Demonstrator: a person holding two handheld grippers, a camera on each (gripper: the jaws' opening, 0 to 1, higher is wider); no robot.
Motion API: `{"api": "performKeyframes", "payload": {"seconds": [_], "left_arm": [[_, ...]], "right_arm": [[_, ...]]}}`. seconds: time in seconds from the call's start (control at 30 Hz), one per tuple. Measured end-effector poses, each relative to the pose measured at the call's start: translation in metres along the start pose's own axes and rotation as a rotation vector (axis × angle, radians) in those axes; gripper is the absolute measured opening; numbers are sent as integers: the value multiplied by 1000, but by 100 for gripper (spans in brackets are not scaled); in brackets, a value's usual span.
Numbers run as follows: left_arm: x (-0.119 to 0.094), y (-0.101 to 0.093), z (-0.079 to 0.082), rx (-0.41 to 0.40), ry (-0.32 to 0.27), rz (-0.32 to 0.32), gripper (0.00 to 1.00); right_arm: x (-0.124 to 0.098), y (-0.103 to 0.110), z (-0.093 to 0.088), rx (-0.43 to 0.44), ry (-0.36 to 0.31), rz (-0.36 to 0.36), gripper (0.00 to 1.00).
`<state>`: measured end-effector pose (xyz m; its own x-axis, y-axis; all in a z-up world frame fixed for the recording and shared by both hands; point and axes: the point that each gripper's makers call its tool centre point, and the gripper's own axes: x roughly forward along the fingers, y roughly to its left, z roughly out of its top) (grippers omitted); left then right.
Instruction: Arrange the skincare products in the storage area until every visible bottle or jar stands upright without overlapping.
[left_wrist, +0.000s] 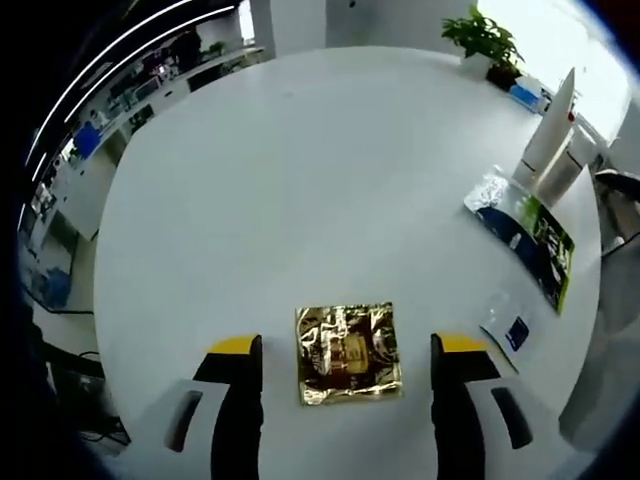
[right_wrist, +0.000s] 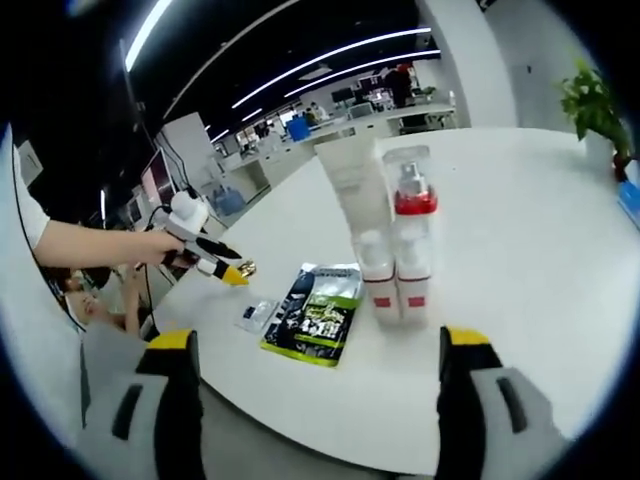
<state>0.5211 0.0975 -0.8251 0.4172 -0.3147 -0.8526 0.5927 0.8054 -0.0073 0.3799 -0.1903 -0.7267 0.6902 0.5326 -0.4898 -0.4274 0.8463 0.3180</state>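
Both tongs stand apart and hold nothing: the left tongs (left_wrist: 348, 380) flank a gold foil sachet (left_wrist: 348, 353) lying flat on the white tabletop (left_wrist: 300, 180). Near the tabletop edge, ahead of the right tongs (right_wrist: 315, 395), a white tube (right_wrist: 357, 215) and a red-collared pump bottle (right_wrist: 411, 235) stand upright, touching, beside a green-and-black sachet (right_wrist: 318, 312) lying flat.

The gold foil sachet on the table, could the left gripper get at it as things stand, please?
Probably yes: the gold foil sachet lies flat between the open jaws of the left gripper, with only bare white table around it.

Black tool (left_wrist: 349, 400) jaws, yellow tips, grey housings.
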Motion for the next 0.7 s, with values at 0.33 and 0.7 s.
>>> {"api": "performKeyframes", "payload": {"seconds": [0.33, 0.7], "left_arm": [[5, 2, 6, 12, -24, -10, 51], [3, 1, 7, 49, -33, -22, 36]], "right_arm": [[0, 0, 0, 9, 1, -5, 100], [1, 0, -1, 7, 5, -3, 100]]}}
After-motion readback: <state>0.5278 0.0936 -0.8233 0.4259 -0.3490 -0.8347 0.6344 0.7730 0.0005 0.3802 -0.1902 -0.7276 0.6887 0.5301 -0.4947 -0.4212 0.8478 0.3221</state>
